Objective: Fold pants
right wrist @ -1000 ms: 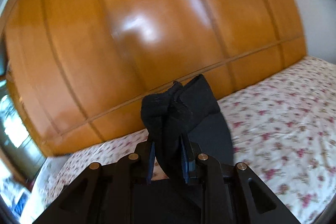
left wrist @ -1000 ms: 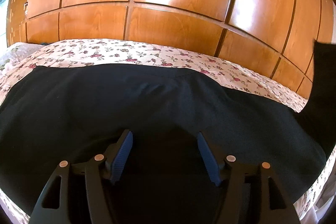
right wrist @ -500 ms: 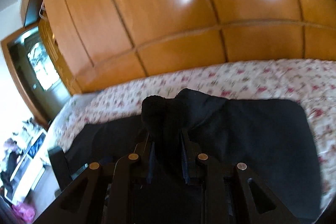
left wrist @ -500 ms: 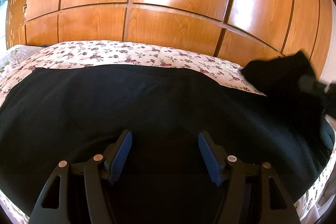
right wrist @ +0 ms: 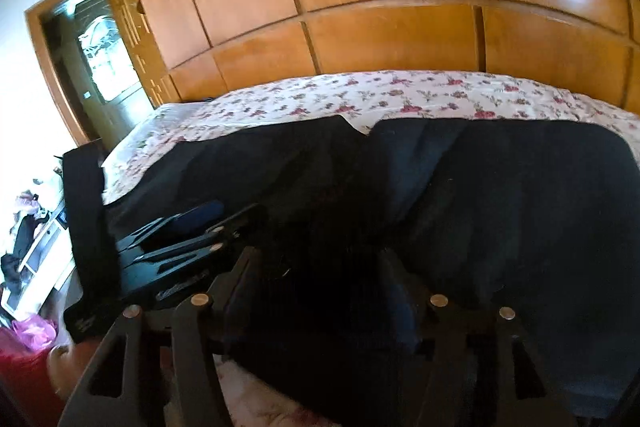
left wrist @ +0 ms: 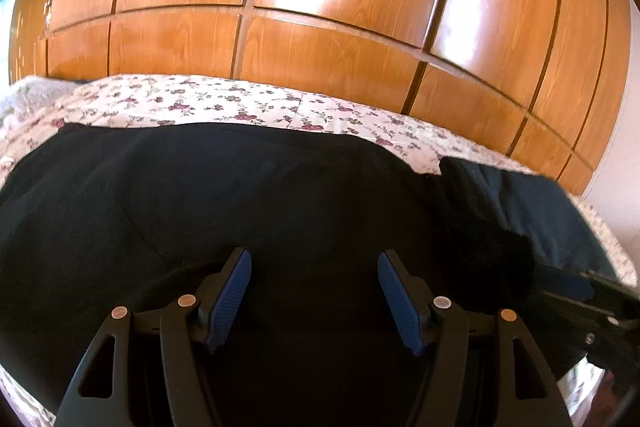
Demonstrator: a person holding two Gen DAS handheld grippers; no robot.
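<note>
Black pants (left wrist: 280,195) lie spread across the floral bed sheet (left wrist: 240,103). One end is folded over at the right, making a doubled layer (left wrist: 520,203). My left gripper (left wrist: 312,259) hovers open just above the middle of the pants, with nothing between its blue pads (left wrist: 232,287). In the right wrist view my right gripper (right wrist: 320,263) is low over the folded pants (right wrist: 500,187). Its jaws are opening, with dark cloth loosely bunched between them. The left gripper (right wrist: 192,227) shows just to its left.
A glossy wooden wardrobe (left wrist: 320,7) runs along the far side of the bed. A doorway (right wrist: 92,47) and floor clutter (right wrist: 28,267) are off the bed's left end. The bed's near edge (right wrist: 256,399) is just below the right gripper.
The right gripper swung down and across with the pants end and laid it over the rest. Its jaws, shut on the cloth before, now stand apart. The left gripper stayed put.
</note>
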